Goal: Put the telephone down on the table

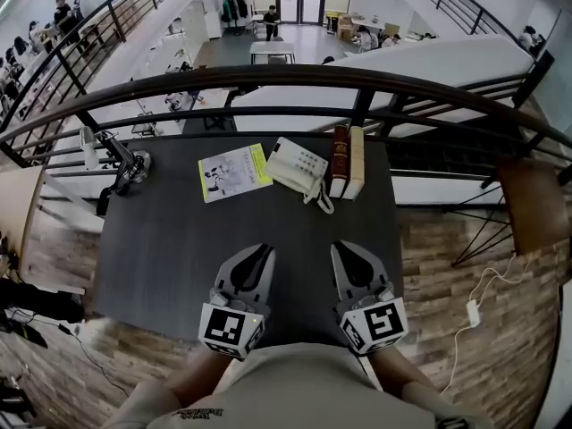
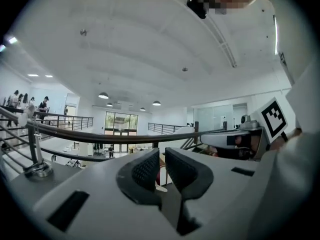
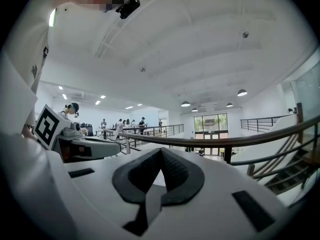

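The white telephone [image 1: 298, 168] lies on the dark table [image 1: 179, 239] near its far edge, its handset resting on the base and its coiled cord [image 1: 320, 200] trailing toward me. Both grippers hover side by side over the near part of the table, well short of the telephone and touching nothing. My left gripper [image 1: 264, 252] has its jaws almost together with only a thin slit between the pads [image 2: 144, 170] and nothing in it. My right gripper [image 1: 340, 248] is shut and empty, its pads [image 3: 172, 170] meeting at the tips.
Two books [image 1: 347, 161] stand right of the telephone. A yellow-and-white leaflet [image 1: 234, 172] lies to its left. A black clamp lamp [image 1: 125, 164] sits at the table's far left corner. A dark railing [image 1: 357, 83] runs behind the table, over an open hall below.
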Available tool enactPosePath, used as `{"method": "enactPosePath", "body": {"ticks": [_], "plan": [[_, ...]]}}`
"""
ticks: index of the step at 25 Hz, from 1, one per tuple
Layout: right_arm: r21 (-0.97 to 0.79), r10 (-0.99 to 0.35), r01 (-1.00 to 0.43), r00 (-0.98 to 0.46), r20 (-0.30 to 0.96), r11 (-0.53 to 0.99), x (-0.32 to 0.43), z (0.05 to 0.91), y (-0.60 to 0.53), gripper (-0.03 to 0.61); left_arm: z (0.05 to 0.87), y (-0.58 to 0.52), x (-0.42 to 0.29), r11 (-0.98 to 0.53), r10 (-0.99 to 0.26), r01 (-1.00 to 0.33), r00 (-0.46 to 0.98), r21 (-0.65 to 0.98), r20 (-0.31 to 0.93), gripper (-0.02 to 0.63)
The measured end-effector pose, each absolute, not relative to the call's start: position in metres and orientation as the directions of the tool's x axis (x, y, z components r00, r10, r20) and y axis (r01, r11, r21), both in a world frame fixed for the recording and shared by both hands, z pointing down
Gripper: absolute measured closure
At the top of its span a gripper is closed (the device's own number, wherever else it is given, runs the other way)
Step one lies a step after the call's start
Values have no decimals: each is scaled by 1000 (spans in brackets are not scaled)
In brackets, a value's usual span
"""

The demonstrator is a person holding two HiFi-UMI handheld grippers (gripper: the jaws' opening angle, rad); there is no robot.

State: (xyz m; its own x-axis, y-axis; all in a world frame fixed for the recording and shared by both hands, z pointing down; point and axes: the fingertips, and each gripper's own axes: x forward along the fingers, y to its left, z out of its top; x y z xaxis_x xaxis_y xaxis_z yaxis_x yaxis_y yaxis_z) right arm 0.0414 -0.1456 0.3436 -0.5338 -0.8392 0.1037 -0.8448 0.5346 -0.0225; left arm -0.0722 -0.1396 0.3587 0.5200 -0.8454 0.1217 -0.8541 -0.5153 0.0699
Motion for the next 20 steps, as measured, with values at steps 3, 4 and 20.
{"method": "enactPosePath", "body": {"ticks": [3,4,20], "plan": [[-35,-828,-840,-539,153,541,40,364,-139,577,367,-133,-73,-515,-844,-855,519,66,137,587],[-35,-818,-831,-553,159,555,37,367,-135,577,369,-131,-73,-517,-842,-854,520,66,139,592],[-18,-791,-805,-587,172,593,27,371,-128,577,374,-131,-70,-521,-839,-852,521,42,155,609]]}}
